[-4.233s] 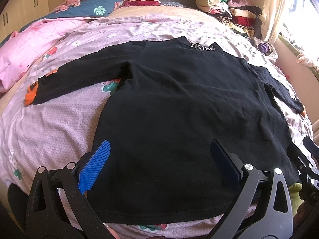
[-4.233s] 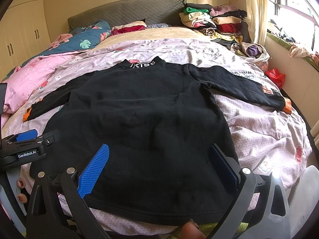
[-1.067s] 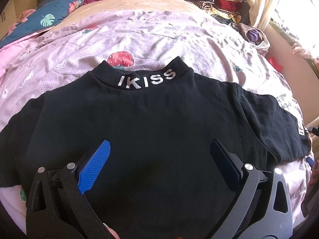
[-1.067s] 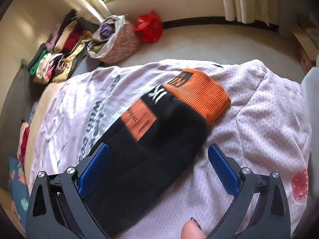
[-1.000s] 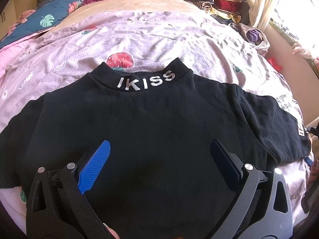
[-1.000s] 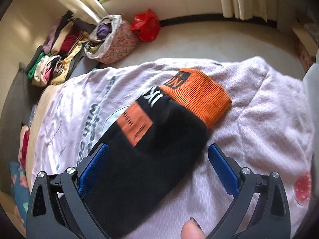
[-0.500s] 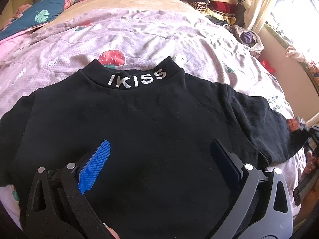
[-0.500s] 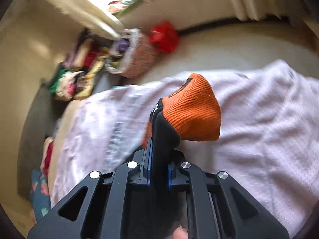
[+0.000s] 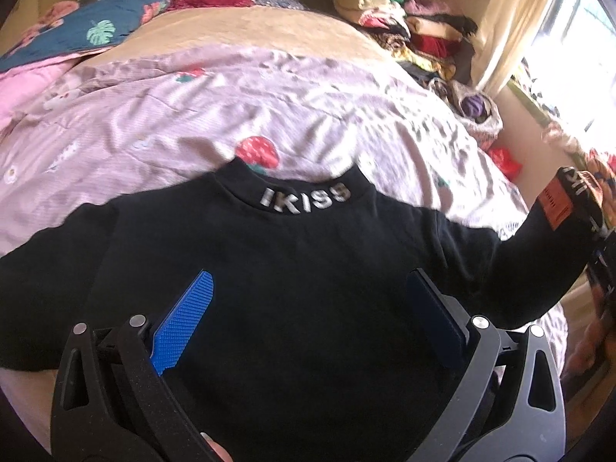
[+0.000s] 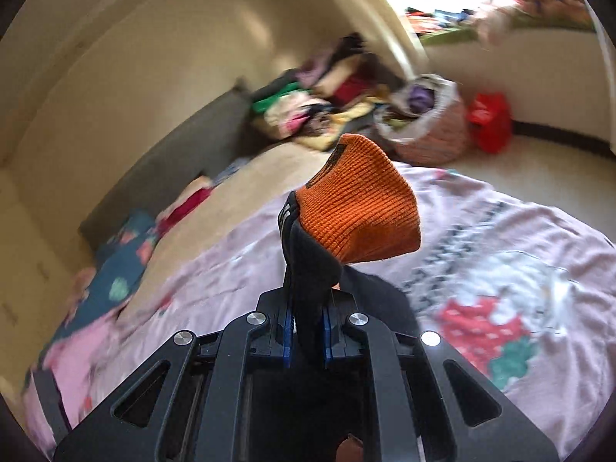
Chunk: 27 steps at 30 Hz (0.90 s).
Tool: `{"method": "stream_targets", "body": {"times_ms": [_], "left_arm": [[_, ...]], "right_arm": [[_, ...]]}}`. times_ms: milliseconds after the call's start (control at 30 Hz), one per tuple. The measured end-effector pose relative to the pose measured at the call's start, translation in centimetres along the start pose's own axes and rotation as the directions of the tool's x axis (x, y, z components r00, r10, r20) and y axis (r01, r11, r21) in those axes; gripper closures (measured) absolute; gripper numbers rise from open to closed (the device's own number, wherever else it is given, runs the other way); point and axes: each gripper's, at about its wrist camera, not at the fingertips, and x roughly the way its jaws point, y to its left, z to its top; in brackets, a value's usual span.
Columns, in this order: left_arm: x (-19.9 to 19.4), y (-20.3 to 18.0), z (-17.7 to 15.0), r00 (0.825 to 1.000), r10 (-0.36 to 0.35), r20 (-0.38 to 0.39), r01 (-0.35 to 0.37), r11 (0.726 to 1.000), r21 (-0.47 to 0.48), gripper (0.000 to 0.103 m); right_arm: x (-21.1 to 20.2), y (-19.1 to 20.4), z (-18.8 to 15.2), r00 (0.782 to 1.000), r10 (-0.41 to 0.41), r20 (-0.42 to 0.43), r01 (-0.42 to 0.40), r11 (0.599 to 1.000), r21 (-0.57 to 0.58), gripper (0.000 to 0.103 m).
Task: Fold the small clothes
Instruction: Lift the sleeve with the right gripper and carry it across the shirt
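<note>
Occupying the lower half of the left wrist view: black sweater (image 9: pixel 300 288), spread flat on a pink strawberry-print bedsheet (image 9: pixel 161 115), collar lettered "IKISS" at frame centre. Left gripper (image 9: pixel 308 317): blue-padded jaws set wide apart over the sweater body, nothing between them. Right gripper (image 10: pixel 306 338): jaws pinched tight on the black sleeve (image 10: pixel 308 265), its orange ribbed cuff (image 10: pixel 358 211) standing up at centre of the right wrist view, raised off the sheet. Upper right of the left view: pile of folded clothes (image 9: pixel 404 27). Right view blurred.
</note>
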Motion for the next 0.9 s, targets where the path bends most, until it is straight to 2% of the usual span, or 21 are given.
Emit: {"method": "stream_targets", "body": {"times_ms": [200, 300, 567, 900], "left_arm": [[-2.0, 2.7, 0.9, 0.998, -0.053, 0.033, 0.055, 0.996, -0.075, 0.009], [-3.0, 4.1, 0.9, 0.994, -0.100, 0.052, 0.106, 0.988, -0.115, 0.009], [-3.9, 6.4, 0.8, 0.985, -0.159, 0.068, 0.168, 0.971, -0.169, 0.009], [-2.9, 9.6, -0.4, 0.957, -0.282, 0.060, 0.288, 0.919, -0.271, 0.009]], "right_arm": [[0.7, 5.7, -1.7, 0.995, 0.091, -0.051, -0.097, 0.988, -0.120, 0.093], [0.9, 7.6, -2.5, 0.990, 0.122, -0.073, -0.133, 0.978, -0.162, 0.093], [1.0, 12.2, -5.3, 0.974, 0.183, -0.130, -0.212, 0.940, -0.267, 0.093], [2.5, 16.7, -10.4, 0.955, 0.195, -0.222, -0.269, 0.886, -0.377, 0.093]]}}
